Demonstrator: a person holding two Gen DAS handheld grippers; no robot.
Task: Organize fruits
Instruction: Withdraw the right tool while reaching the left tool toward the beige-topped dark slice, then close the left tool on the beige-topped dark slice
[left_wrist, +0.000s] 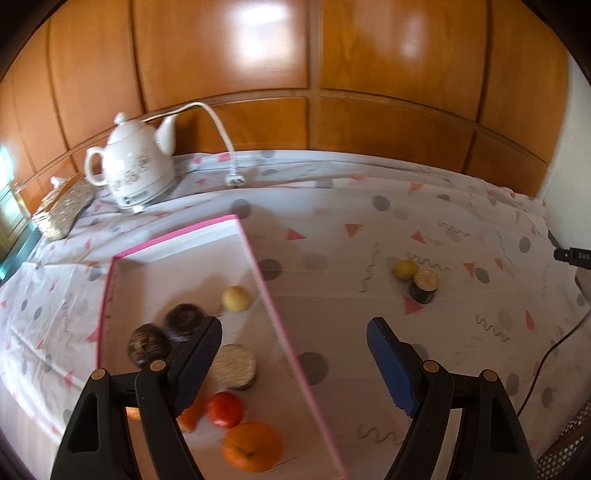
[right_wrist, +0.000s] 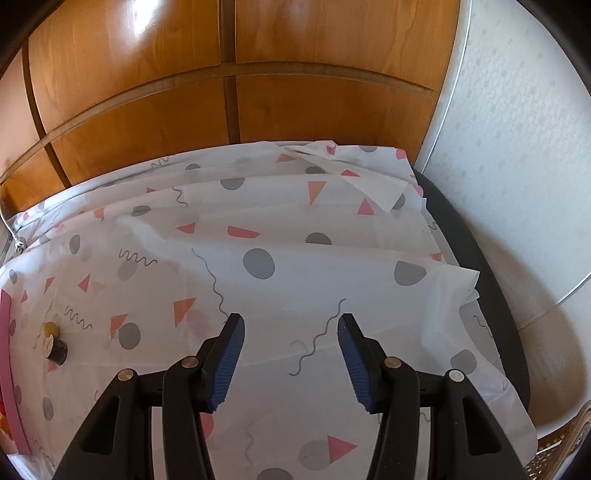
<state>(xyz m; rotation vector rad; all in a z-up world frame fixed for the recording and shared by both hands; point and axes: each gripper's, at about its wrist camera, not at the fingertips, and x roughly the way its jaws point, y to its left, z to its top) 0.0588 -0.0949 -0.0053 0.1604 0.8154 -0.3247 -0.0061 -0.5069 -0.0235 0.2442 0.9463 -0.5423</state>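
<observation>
A pink-edged tray (left_wrist: 258, 266) lies on the patterned tablecloth and holds an orange (left_wrist: 252, 446), a red tomato (left_wrist: 225, 408), a pale yellow fruit (left_wrist: 237, 298), two dark round fruits (left_wrist: 183, 320) and a straw-coloured round piece (left_wrist: 234, 365). My left gripper (left_wrist: 294, 334) hovers open over the tray's right edge with nothing between its fingers. Out on the cloth sit a yellow fruit (left_wrist: 405, 269) and a dark piece with a tan top (left_wrist: 425, 282), which also show at the far left as yellow fruit (right_wrist: 50, 328) and dark piece (right_wrist: 55, 349). My right gripper (right_wrist: 291, 325) is open over bare cloth.
A white teapot (left_wrist: 135, 166) with a white cord and plug (left_wrist: 235, 180) stands at the back left beside a woven box (left_wrist: 62, 210). Wooden panels (left_wrist: 295, 74) back the table. The cloth's right edge (right_wrist: 480, 295) drops to a dark rim and a white wall.
</observation>
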